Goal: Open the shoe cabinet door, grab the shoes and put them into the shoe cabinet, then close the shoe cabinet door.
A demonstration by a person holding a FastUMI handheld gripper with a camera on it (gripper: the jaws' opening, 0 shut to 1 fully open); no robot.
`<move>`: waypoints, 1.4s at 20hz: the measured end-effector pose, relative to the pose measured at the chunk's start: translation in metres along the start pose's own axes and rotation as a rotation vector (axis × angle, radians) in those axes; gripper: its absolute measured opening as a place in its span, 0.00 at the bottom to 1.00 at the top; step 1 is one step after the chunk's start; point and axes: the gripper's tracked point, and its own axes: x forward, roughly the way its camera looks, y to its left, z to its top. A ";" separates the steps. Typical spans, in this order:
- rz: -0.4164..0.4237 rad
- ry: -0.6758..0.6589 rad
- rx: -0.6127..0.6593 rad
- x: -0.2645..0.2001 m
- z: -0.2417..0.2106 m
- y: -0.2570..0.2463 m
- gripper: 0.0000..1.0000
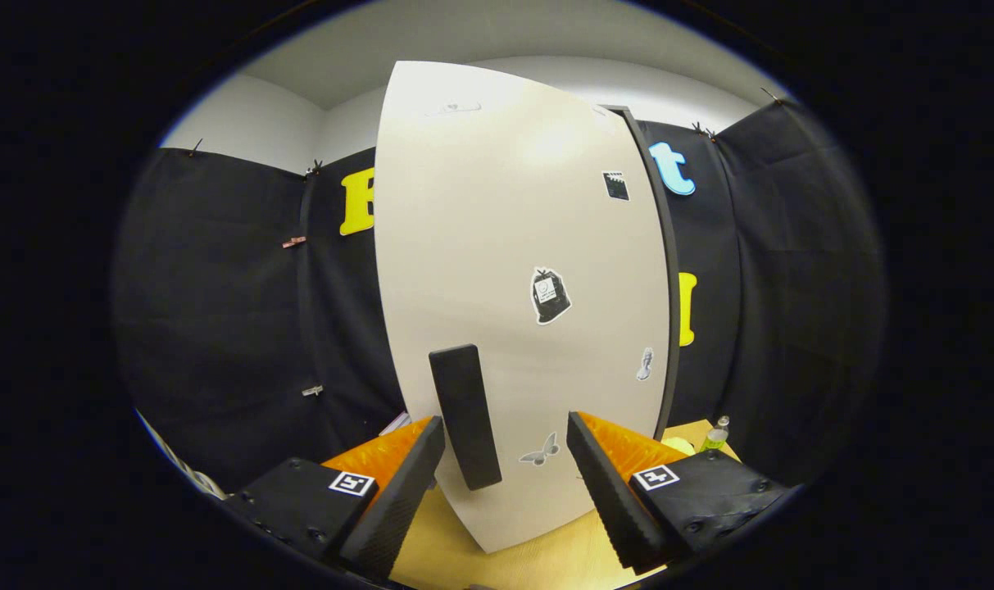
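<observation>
White cabinet door (513, 270) shut | black handle (465, 415) between fingers | tool (505, 447) spread, untouched

Gripper cam sits low behind the two spread fingers (420, 479), facing forward and slightly up, close on the white cabinet door (513, 246) straight ahead, black handle (465, 416) just beyond the left finger, wooden tabletop (537, 561) under the fingers, booth wall either side.
</observation>
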 end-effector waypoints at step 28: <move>0.020 -0.029 -0.085 0.016 0.009 0.020 0.98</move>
